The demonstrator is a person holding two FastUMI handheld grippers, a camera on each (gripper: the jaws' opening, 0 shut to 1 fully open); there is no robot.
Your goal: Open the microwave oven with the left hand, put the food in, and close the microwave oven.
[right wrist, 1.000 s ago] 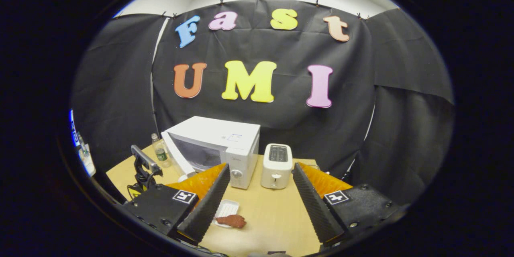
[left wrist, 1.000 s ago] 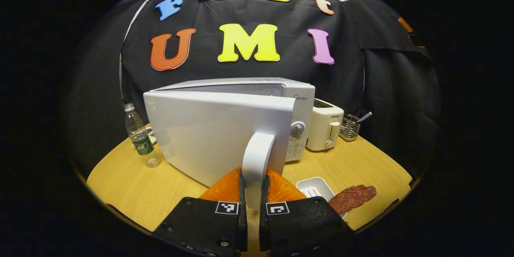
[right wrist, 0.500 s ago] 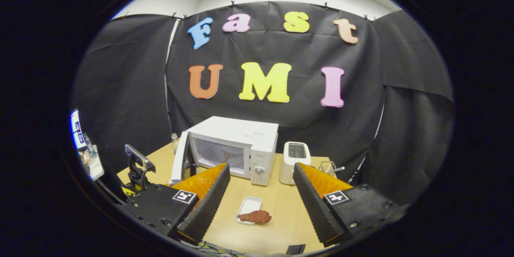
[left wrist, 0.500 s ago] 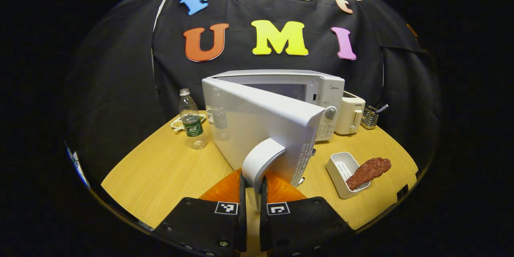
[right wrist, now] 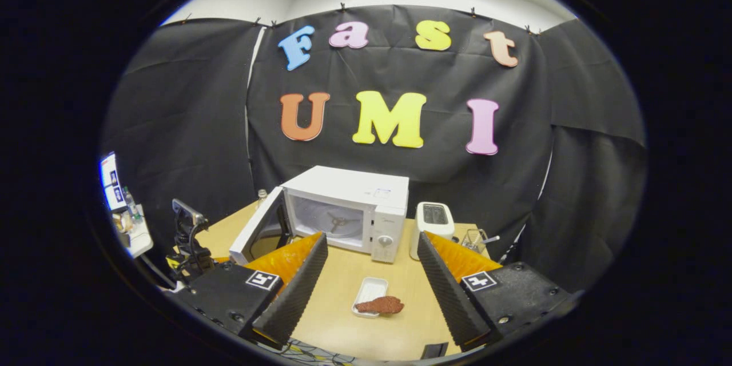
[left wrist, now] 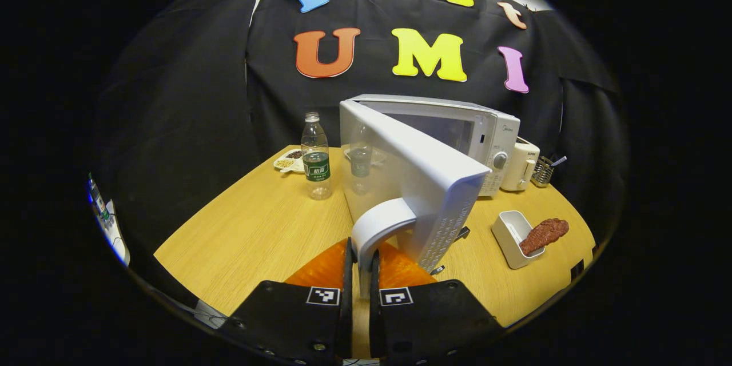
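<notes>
Both left claw (left wrist: pixel 359 266) fingers pinch door handle (left wrist: pixel 377 227); right claw (right wrist: pixel 369 289) wide open, empty.

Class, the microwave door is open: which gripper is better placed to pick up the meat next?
Right. The right gripper is open above the meat; the left gripper is shut on the door handle.

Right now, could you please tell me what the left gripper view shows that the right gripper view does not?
Left gripper view: the left gripper, jaws clamped on the door handle, plus a dish of grains beside the water bottle. Right gripper view: the right gripper, jaws wide apart, and the microwave's cavity with its turntable hub. Shared: the open microwave, the toaster, and the meat lying across the white tray on the wooden table.
</notes>
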